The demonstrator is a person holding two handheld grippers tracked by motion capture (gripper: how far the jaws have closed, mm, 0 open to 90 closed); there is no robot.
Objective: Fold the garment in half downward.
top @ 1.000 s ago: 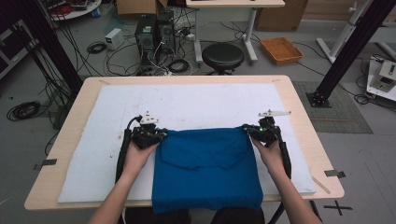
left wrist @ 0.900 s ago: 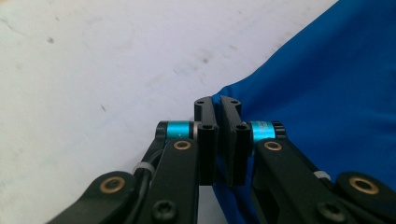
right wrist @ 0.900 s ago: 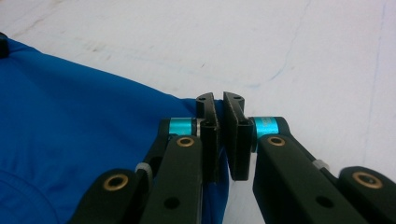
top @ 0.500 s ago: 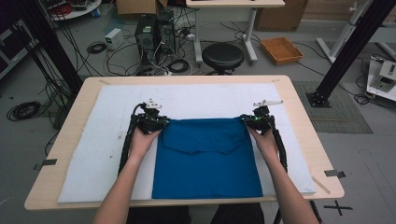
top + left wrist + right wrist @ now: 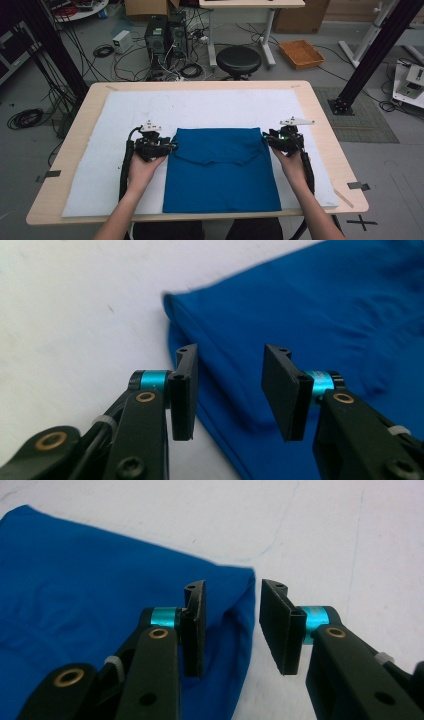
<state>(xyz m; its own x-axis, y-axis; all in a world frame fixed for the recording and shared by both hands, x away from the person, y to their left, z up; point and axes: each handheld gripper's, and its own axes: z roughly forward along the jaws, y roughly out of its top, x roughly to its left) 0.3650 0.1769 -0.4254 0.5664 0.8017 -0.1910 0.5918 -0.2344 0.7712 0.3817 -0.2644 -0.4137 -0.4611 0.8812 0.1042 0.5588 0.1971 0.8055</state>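
A blue folded cloth (image 5: 220, 170) lies flat on the white mat (image 5: 100, 150), its far edge folded over. My left gripper (image 5: 172, 146) sits at the cloth's far left corner; in the left gripper view its jaws stand apart over the cloth's edge (image 5: 210, 340) with nothing pinched. My right gripper (image 5: 265, 139) sits at the far right corner; in the right gripper view the cloth's corner (image 5: 235, 595) lies below the gap, free of the pads. Both grippers' jaws have just been opening, with no cloth between them.
The mat covers a wooden table (image 5: 325, 130). Beyond the table stand a black stool (image 5: 238, 59), computer towers (image 5: 165, 35) with cables, and an orange tray (image 5: 302, 52) on the floor. Black frame posts (image 5: 372, 55) rise at both sides.
Both grippers carried the cloth's near edge away from me, folding it flat, then opened and let go. The hands drew outward a little from the corners.
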